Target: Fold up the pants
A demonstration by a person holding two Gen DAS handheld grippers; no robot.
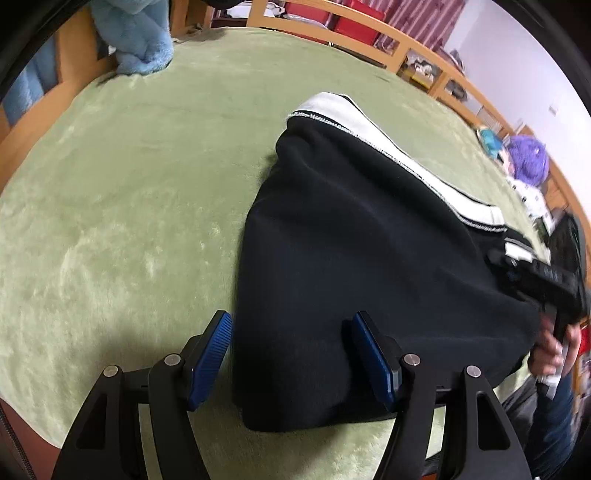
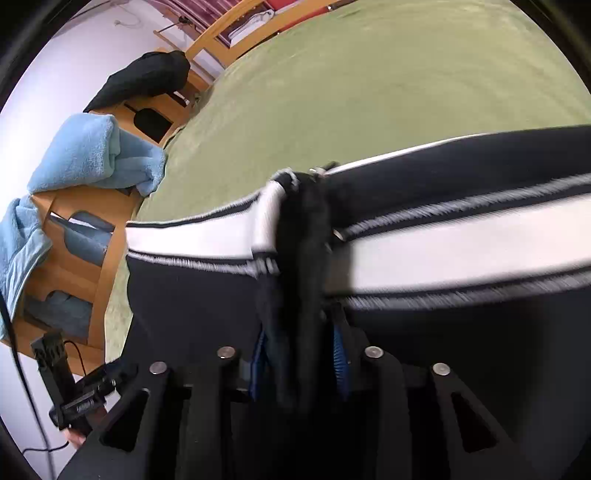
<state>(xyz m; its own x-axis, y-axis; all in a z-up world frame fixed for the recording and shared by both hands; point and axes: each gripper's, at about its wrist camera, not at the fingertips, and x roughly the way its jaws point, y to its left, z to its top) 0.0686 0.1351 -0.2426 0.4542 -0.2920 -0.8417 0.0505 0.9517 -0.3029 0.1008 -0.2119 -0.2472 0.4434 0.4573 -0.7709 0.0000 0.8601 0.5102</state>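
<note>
Black pants [image 1: 354, 266] with a white side stripe [image 1: 369, 127] lie on a green blanket [image 1: 129, 203]. My left gripper [image 1: 291, 354] is open, its blue pads on either side of the near left corner of the pants, gripping nothing. My right gripper [image 2: 301, 350] is shut on a bunched fold of the pants [image 2: 303, 240], which drapes over its fingers; the white stripe [image 2: 461, 247] runs across that view. The right gripper also shows in the left wrist view [image 1: 546, 280], at the pants' right edge.
A light blue towel [image 1: 136, 33] lies at the blanket's far left corner and hangs over a wooden frame [image 2: 107, 236]. A wooden rail [image 1: 417, 48] borders the far side. A dark garment [image 2: 144, 79] hangs on the frame. A purple object [image 1: 526, 158] sits at right.
</note>
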